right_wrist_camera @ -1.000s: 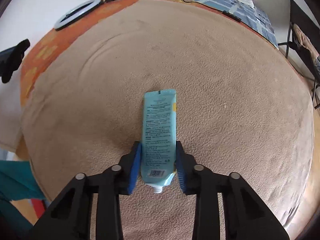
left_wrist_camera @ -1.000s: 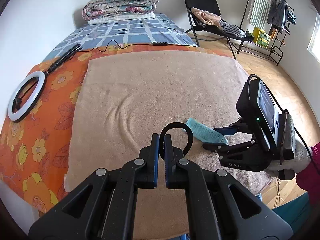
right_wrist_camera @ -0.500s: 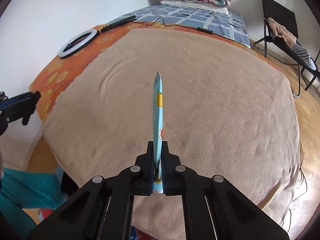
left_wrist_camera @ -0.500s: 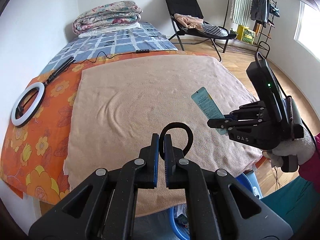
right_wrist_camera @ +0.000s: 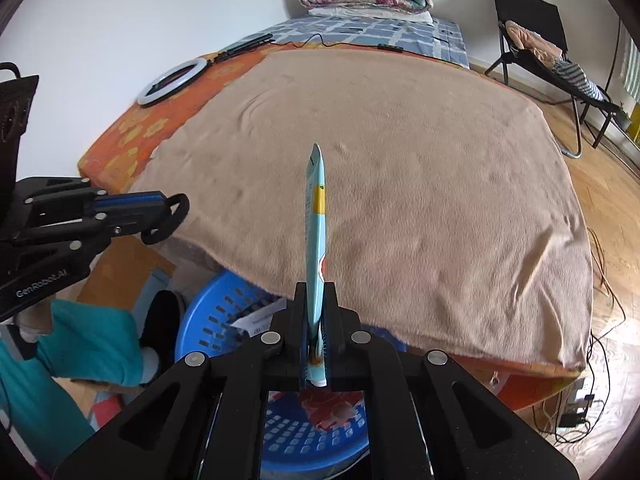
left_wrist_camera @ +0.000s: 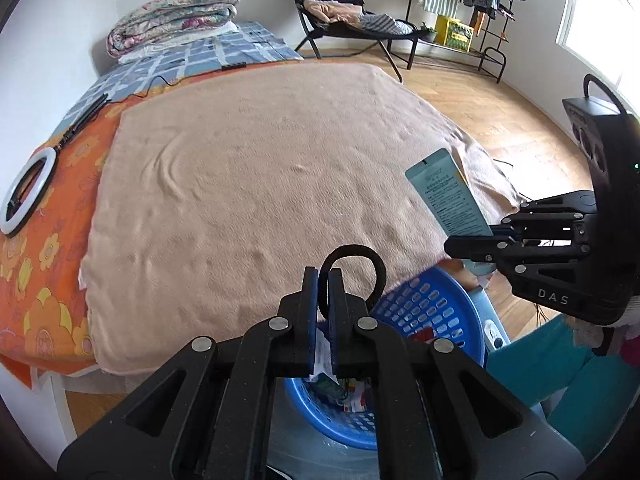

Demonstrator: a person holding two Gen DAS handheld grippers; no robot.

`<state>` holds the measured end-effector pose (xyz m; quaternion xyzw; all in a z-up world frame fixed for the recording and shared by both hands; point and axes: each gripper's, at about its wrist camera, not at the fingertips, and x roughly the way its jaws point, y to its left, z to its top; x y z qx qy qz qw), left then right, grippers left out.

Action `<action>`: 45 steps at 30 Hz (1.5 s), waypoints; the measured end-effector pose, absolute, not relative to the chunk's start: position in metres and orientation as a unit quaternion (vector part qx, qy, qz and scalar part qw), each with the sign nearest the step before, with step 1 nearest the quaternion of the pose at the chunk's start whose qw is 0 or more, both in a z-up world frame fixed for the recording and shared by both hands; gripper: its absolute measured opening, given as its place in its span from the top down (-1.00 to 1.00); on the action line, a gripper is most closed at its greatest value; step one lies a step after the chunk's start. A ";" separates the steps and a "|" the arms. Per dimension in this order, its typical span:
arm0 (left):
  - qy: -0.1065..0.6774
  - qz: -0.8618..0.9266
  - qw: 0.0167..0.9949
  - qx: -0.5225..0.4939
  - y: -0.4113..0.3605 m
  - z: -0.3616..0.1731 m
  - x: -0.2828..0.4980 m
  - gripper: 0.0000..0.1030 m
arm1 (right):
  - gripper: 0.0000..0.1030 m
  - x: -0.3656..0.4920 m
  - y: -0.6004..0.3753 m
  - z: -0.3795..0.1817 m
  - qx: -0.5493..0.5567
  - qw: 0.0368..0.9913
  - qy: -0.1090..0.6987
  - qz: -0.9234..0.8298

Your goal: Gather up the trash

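Bedroom: bed covered by a tan blanket, ring light on the orange sheet at its far edge, folding chair by the back wall. Blue basket on the floor against the near side of the bed, already holding some scraps.

Right tongs: jaws narrow, clamped on the cap end of a light blue tube. Tube is held in the air over the bed's near edge, above the basket. Its long axis runs forward along the fingers; flat crimped end points up and away, cap end down toward the wrist. From the right wrist view it is seen edge-on, so the flat faces sit against the pads.

Left tongs: jaws nearly closed, pinching a black hair tie whose loop sticks out ahead; also near the basket.

Handling, judged: tube looks light, soft-walled and partly squeezed flat, smooth plastic, so likely slippery. Grip near the stiffer shoulder by the cap seems soundest. Not fragile; a drop into the basket should be harmless.
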<state>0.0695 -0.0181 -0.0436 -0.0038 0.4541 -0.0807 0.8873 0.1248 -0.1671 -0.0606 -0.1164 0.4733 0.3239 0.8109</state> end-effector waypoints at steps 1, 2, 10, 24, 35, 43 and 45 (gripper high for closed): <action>0.460 -0.084 0.884 0.000 -0.022 -0.050 0.067 0.95 | 0.92 0.119 -0.171 -0.063 -0.117 0.811 0.475 0.321; 0.466 -0.087 0.880 0.003 -0.026 -0.055 0.064 0.95 | 0.92 0.115 -0.174 -0.066 -0.118 0.811 0.476 0.319; 0.505 -0.101 0.857 -0.002 -0.044 -0.090 0.048 0.95 | 0.92 0.096 -0.186 -0.085 -0.104 0.806 0.491 0.315; 0.532 -0.100 0.840 -0.015 -0.055 -0.112 0.041 0.34 | 0.23 0.096 -0.195 -0.095 -0.085 0.807 0.504 0.296; 0.520 -0.088 0.850 -0.015 -0.053 -0.107 0.038 -0.37 | -0.10 0.100 -0.196 -0.095 -0.092 0.816 0.499 0.275; 0.505 -0.074 0.860 -0.001 -0.052 -0.092 0.041 -0.52 | -0.32 0.102 -0.199 -0.077 -0.102 0.841 0.472 0.243; 0.498 -0.070 0.865 0.001 -0.051 -0.085 0.043 -0.52 | -0.32 0.104 -0.201 -0.067 -0.096 0.848 0.463 0.240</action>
